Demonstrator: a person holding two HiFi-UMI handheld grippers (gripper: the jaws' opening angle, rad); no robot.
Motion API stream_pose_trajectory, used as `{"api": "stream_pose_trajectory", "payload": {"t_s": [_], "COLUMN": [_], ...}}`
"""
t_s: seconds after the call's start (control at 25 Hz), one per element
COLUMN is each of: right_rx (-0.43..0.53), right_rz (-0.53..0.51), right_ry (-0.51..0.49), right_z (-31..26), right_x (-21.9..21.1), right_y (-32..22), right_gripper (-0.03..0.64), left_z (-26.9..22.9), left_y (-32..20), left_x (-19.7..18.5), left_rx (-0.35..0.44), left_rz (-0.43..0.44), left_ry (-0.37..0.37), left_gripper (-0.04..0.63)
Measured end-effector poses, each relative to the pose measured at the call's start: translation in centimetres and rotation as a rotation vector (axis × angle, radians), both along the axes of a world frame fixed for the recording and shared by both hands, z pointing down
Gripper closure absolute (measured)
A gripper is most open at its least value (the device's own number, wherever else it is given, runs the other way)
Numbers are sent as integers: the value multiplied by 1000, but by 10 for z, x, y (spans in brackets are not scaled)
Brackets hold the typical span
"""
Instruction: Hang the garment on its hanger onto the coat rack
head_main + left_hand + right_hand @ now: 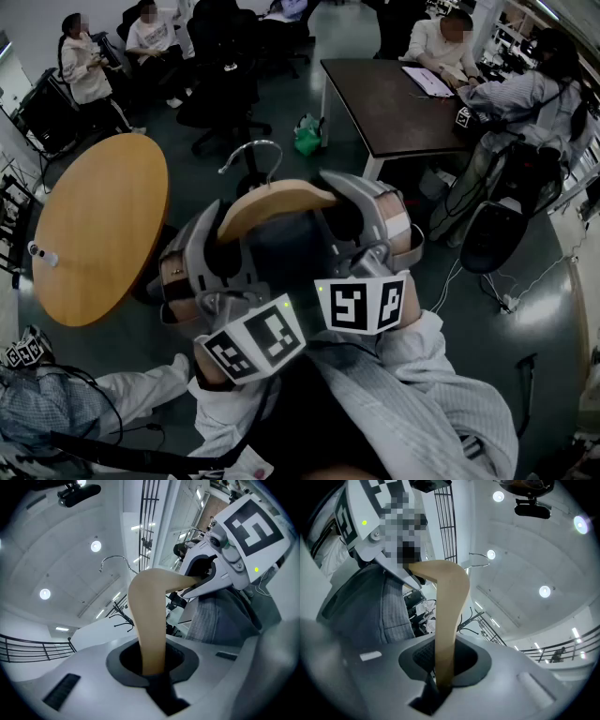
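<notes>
We hold the wooden hanger (272,200) crosswise before us, the left gripper (217,246) clamped on its left end and the right gripper (349,211) on its right, the dark garment (281,251) beneath and the metal hook (251,155) midway between the two grippers, pointing away from us.

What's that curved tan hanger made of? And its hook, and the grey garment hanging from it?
The hanger looks like wood: pale tan, smooth and matte, a thick curved bar. No grain shows, so plastic is possible. Its hook seems to be metal: thin, silvery wire that glints. The garment looks like woven cloth, grey with fine stripes and soft folds.
</notes>
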State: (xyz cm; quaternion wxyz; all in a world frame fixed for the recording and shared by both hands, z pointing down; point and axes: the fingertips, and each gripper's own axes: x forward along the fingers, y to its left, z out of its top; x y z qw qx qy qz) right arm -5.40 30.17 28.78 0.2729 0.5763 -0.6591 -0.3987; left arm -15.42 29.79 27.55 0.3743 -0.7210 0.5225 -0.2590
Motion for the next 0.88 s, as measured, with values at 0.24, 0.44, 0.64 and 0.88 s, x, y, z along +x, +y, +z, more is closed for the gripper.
{"api": "stream_pose_trajectory", "payload": {"t_s": [0.24, 0.44, 0.64, 0.88], "right_rx": [0, 0, -12, -47], "right_rz": [-3, -1, 14, 37], "right_ry": [-2, -7, -18, -26], "right_z": [-1, 2, 5, 18], "right_x": [-22, -28, -38, -37], "right_y": [5, 8, 13, 10], "right_gripper": [563, 563, 562, 561], "left_z": [-1, 1, 4, 15], "left_y": [5, 8, 12, 6], "left_x": [-22, -29, -38, -37], "left_rx": [2, 4, -2, -29], "left_rz": [-6, -7, 2, 25], "left_ry": [1, -2, -8, -14], "left_gripper": [543, 543, 543, 543]}}
